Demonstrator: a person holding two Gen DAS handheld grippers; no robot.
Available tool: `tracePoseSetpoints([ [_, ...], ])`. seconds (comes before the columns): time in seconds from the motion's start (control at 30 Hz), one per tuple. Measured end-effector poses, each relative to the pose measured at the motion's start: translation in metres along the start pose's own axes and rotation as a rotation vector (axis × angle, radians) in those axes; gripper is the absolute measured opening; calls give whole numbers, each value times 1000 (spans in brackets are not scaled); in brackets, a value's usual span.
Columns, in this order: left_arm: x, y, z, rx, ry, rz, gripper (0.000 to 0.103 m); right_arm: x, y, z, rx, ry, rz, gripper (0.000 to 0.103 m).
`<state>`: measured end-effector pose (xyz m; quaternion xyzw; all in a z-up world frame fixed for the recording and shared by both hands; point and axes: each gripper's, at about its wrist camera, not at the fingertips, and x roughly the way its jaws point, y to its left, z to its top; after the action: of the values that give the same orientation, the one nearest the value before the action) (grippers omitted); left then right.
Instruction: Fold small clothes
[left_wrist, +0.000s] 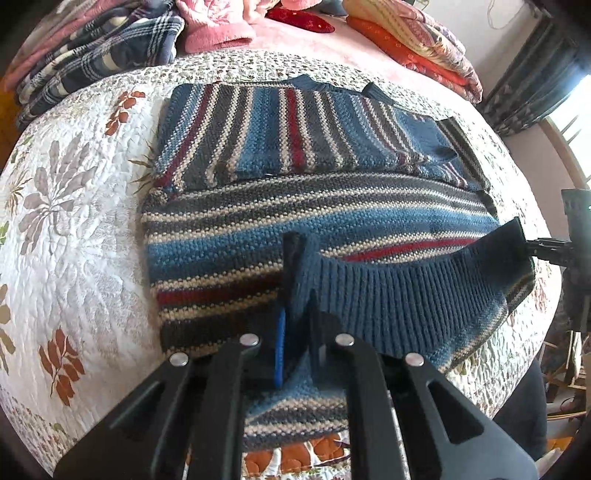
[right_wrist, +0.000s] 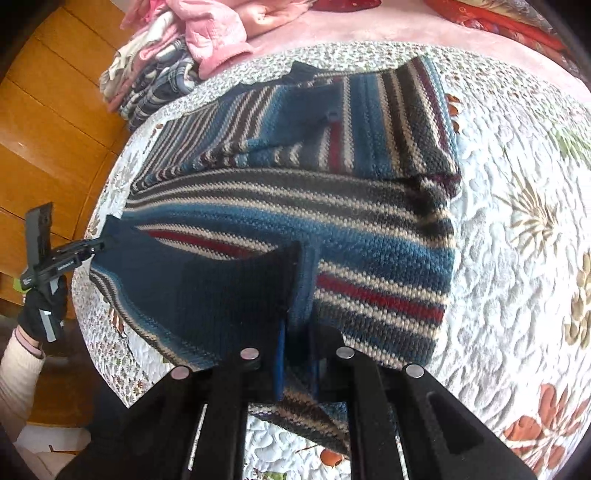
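Observation:
A striped knit sweater (left_wrist: 295, 147) in blue, grey, cream and red lies on a floral quilt (left_wrist: 74, 221), its sleeves folded across the upper body. My left gripper (left_wrist: 295, 258) is shut on the sweater's blue ribbed hem (left_wrist: 406, 295), which is raised off the quilt. At the right edge of that view, my right gripper (left_wrist: 526, 245) pinches the hem's other end. In the right wrist view, my right gripper (right_wrist: 301, 269) is shut on the ribbed hem (right_wrist: 203, 288) of the sweater (right_wrist: 332, 184). My left gripper (right_wrist: 98, 245) holds the far corner there, with a gloved hand (right_wrist: 40, 310) below it.
At the back of the bed lie a plaid garment (left_wrist: 103, 48), pink clothes (left_wrist: 218, 29) and folded orange and red bedding (left_wrist: 417, 40). Wooden furniture (right_wrist: 48, 110) stands beyond the bed's left edge. Bare quilt (right_wrist: 517, 221) stretches out to the right of the sweater.

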<state>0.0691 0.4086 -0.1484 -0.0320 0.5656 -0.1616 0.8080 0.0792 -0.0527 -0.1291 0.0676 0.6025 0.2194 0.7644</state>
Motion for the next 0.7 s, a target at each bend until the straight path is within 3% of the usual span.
tracePoseSetpoints([
  [0.2, -26, -5, 8, -4, -79, 8, 8, -18, 9, 8, 8, -61, 7, 9],
  [0.37, -55, -5, 35, 1, -167, 20, 8, -46, 13, 28, 3, -128, 21, 9],
  [0.7, -63, 3, 131, -55, -309, 48, 8, -78, 17, 125, 19, -235, -9, 9],
])
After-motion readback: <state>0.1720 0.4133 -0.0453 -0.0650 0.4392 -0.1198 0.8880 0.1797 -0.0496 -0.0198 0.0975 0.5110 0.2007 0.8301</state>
